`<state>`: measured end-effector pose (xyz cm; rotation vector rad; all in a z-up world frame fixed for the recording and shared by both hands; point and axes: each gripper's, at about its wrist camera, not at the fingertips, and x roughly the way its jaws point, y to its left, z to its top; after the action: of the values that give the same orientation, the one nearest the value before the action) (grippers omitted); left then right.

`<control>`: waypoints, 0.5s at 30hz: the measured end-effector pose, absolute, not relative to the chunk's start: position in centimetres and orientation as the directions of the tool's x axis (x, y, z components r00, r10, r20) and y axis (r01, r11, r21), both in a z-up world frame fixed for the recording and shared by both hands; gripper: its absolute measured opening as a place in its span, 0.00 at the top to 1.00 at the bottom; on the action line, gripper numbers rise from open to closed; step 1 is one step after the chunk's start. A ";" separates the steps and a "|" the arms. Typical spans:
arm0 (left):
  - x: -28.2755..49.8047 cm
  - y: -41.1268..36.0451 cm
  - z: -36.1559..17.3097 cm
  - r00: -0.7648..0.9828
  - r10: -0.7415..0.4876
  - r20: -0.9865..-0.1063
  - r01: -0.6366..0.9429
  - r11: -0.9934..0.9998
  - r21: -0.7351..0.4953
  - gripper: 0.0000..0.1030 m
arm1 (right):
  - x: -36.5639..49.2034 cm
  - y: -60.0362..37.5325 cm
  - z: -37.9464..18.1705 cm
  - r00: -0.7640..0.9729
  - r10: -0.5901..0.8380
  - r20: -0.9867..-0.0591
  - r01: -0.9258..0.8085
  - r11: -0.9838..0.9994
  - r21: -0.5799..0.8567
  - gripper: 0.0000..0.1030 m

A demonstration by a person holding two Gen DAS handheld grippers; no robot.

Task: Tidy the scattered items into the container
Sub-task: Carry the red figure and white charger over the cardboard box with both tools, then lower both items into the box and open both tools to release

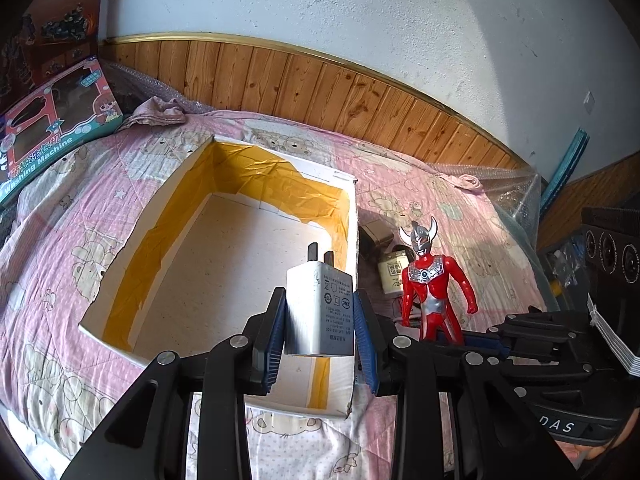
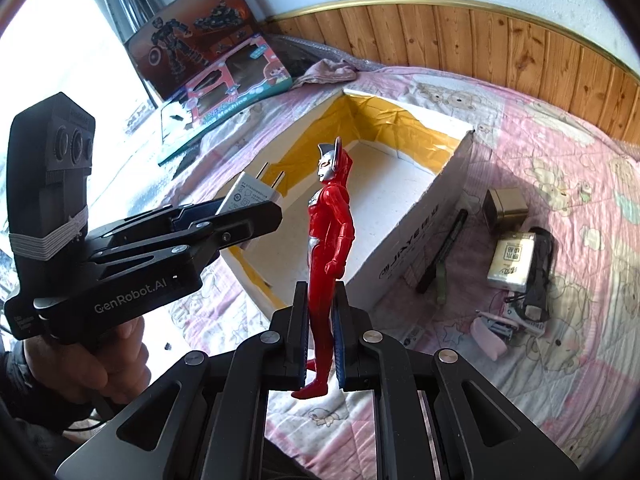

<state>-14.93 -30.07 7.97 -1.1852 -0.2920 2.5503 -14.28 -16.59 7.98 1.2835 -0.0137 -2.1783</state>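
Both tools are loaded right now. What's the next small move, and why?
Probably open the left tool to drop the charger. It is clamped on the charger, which already seems to hang over the box, whose visible floor looks bare. The right tool holds the red figure near the box's near edge, so that can follow.
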 end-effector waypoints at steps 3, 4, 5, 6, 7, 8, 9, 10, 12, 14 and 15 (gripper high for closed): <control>-15.8 -30.7 8.1 -0.616 0.349 -0.707 -0.188 -0.936 -0.298 0.67 | -15.1 -17.1 8.4 -0.335 -0.513 -0.791 0.502 -0.807 0.311 0.90; -16.1 -30.8 8.2 -0.617 0.346 -0.707 -0.188 -0.937 -0.294 0.67 | -15.5 -17.3 8.6 -0.331 -0.515 -0.791 0.505 -0.804 0.312 0.90; -16.4 -31.0 8.2 -0.619 0.341 -0.707 -0.189 -0.939 -0.288 0.67 | -15.8 -17.5 8.7 -0.326 -0.518 -0.791 0.508 -0.801 0.316 0.90; -16.7 -31.1 8.3 -0.622 0.336 -0.708 -0.187 -0.941 -0.282 0.67 | -16.2 -17.7 8.8 -0.320 -0.523 -0.790 0.510 -0.798 0.322 0.90; -17.0 -31.2 8.3 -0.622 0.333 -0.709 -0.187 -0.942 -0.278 0.67 | -16.5 -17.9 8.9 -0.315 -0.526 -0.790 0.512 -0.795 0.325 0.90; -17.4 -31.4 8.3 -0.620 0.333 -0.710 -0.188 -0.942 -0.278 0.68 | -16.8 -18.1 9.0 -0.312 -0.526 -0.791 0.516 -0.793 0.324 0.90; -17.7 -31.5 8.3 -0.619 0.331 -0.712 -0.186 -0.943 -0.276 0.68 | -17.2 -18.3 9.1 -0.309 -0.527 -0.791 0.519 -0.791 0.324 0.90; -18.1 -31.6 8.2 -0.617 0.327 -0.716 -0.184 -0.944 -0.273 0.68 | -17.5 -18.5 9.1 -0.305 -0.530 -0.791 0.522 -0.788 0.327 0.90; -18.8 -31.8 8.0 -0.613 0.321 -0.722 -0.179 -0.947 -0.268 0.67 | -18.1 -18.9 9.3 -0.305 -0.527 -0.793 0.530 -0.786 0.318 0.90; -19.4 -32.1 7.8 -0.611 0.308 -0.730 -0.172 -0.951 -0.257 0.67 | -18.8 -19.3 9.2 -0.302 -0.524 -0.796 0.535 -0.784 0.314 0.90; -19.8 -32.2 7.7 -0.607 0.302 -0.735 -0.168 -0.953 -0.253 0.67 | -19.2 -19.5 9.2 -0.301 -0.521 -0.799 0.539 -0.784 0.309 0.90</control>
<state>-19.75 -32.21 7.69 -1.2290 -0.2302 2.5922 -19.17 -19.51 9.22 1.2866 0.0233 -2.1107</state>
